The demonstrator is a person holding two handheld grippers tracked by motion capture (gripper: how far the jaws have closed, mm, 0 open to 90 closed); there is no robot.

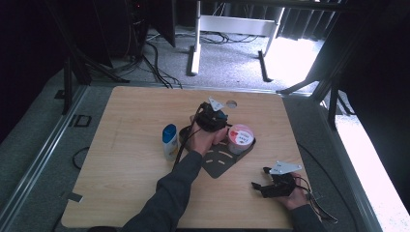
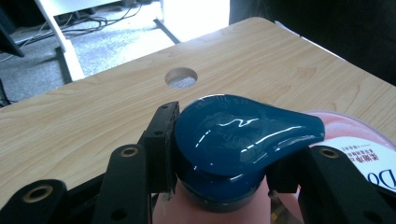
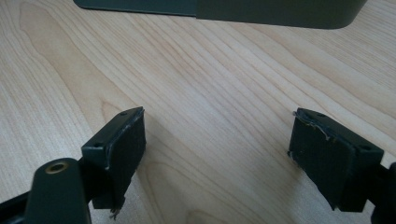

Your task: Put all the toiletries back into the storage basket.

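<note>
- My left gripper (image 2: 219, 186) has its jaws clamped on the neck under the blue pump head (image 2: 243, 140) of a pink bottle (image 2: 210, 212) that stands upright on the dark tray (image 1: 220, 164) near the middle of the desk (image 1: 130, 121).
- The pump's spout points towards the pink-lidded tub (image 1: 240, 137) just beside it on the tray; the bottle's long axis runs straight up.
- My right gripper (image 3: 217, 154) rests low over bare wood near the desk's near right corner, jaws wide apart with nothing between them, the tray's edge (image 3: 280, 11) ahead.
- A white bottle with a blue cap (image 1: 169, 141) stands left of the tray; open wood lies left of it and behind it.
- A round cable hole (image 2: 181, 77) sits near the far edge.
- Grey carpet (image 1: 232, 53), cables and a white table frame (image 1: 232, 24) lie beyond, sunlit.
</note>
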